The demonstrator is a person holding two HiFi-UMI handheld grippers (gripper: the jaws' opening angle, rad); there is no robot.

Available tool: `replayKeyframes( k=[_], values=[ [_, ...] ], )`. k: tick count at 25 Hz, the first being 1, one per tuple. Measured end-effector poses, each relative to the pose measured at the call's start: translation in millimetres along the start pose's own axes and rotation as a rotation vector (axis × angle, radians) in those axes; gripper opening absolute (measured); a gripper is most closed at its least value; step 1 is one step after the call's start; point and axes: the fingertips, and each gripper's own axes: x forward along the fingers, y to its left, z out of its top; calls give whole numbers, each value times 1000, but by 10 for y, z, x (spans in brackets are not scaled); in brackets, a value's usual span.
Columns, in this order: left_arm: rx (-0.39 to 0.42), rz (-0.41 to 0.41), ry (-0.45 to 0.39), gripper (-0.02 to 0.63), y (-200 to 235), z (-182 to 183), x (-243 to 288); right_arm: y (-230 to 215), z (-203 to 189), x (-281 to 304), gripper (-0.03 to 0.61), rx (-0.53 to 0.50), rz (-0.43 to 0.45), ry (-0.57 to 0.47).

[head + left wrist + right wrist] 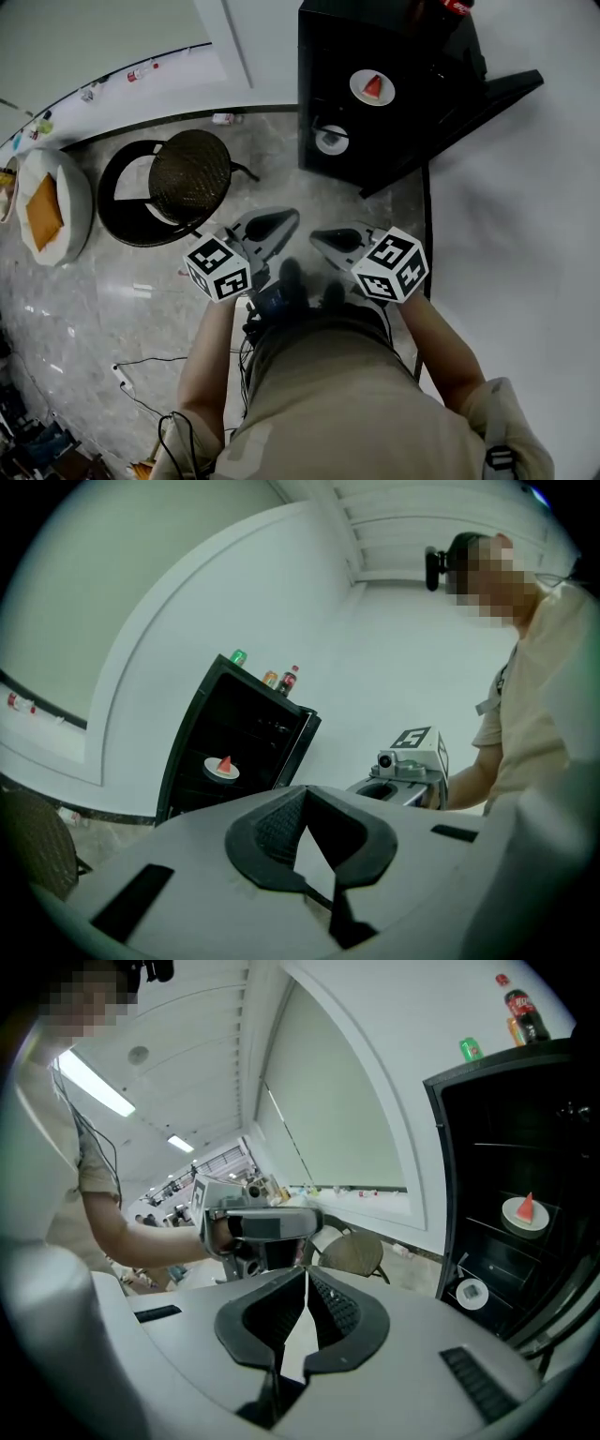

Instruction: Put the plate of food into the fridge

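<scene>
Head view has both tools held close in front of the person, with the open fridge [328,56] ahead of their tips and well apart from them. The left gripper [281,220] has its jaws pressed together with nothing between them. The left gripper view confirms this, since the two dark pads meet at their tips over bare space. The right gripper [323,236] is also closed to a thin slit and is empty, as the right gripper view shows.

The plate [372,87], which carries a red wedge of food, sits on a shelf inside the fridge, beyond both grippers and touched by neither. From the left gripper it lies ahead and to the left, and from the right gripper it lies ahead and to the right. A smaller round dish [332,139] rests on a lower shelf beneath it. Bottles [281,679] stand on top of the fridge.

The main part of the task looks done, as the plate is in the fridge and has been let go. The fridge door [487,98] still stands wide open, swung out ahead and to the right of the right gripper. Shutting it is probably all that remains, and the right gripper is the nearer of the two for that. A round woven chair [190,173] stands ahead and to the left of the left gripper, clear of the way to the door.
</scene>
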Motion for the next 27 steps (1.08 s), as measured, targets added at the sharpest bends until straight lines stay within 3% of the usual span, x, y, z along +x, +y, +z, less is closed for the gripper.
replayKeyframes(
  k=[10, 15, 20, 23, 27],
  values=[
    [233, 13, 53, 8, -852, 121, 82, 248, 79, -862, 21, -38, -56, -187],
    [204, 1, 12, 8, -1188, 179, 134, 284, 27, -1377, 21, 20, -66, -277],
    [227, -5, 26, 8, -1328, 265, 329, 417, 101, -1653, 21, 156, 86, -368],
    [232, 10, 6, 8, -1423, 362, 357, 482, 76, -1671, 21, 150, 106, -363],
    [171, -5, -30, 8, -1611, 396, 325, 580, -19, -1731, 21, 157, 125, -353]
  ],
)
